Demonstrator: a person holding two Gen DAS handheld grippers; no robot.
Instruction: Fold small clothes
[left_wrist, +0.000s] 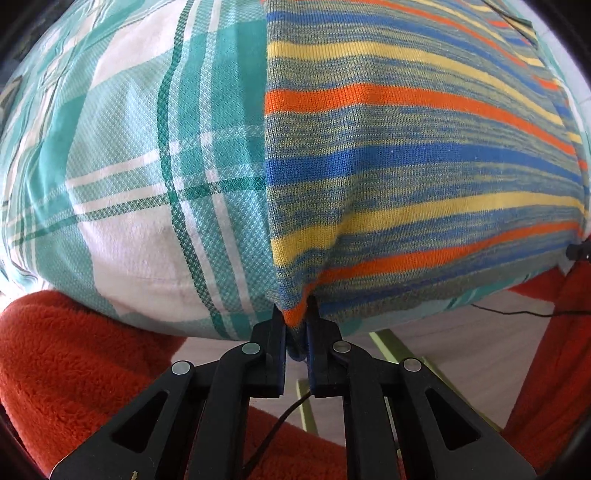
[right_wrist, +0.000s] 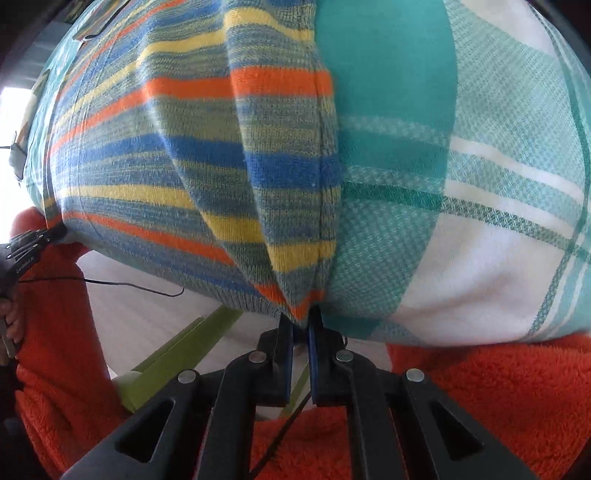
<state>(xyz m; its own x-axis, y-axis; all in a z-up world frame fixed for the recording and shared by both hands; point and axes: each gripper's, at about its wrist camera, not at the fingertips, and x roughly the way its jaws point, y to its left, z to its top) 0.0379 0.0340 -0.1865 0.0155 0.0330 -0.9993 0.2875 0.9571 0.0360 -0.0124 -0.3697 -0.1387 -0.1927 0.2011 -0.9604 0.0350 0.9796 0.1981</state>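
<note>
A striped knit garment (left_wrist: 406, 155) in blue, yellow, orange and grey lies flat on a teal and white plaid cloth (left_wrist: 140, 177). My left gripper (left_wrist: 296, 317) is shut on the garment's near left corner at the surface's front edge. My right gripper (right_wrist: 302, 319) is shut on the garment's near right corner (right_wrist: 295, 288), where the knit bunches into a fold. The garment also shows in the right wrist view (right_wrist: 166, 166), stretched between both grippers. The left gripper (right_wrist: 22, 243) shows at the far left of the right wrist view.
The plaid cloth (right_wrist: 480, 221) covers the work surface. The person's fuzzy orange sleeves (left_wrist: 74, 369) (right_wrist: 498, 398) sit below the front edge. A green frame (right_wrist: 177, 354) and a thin black cable (right_wrist: 129, 286) lie over the pale floor below.
</note>
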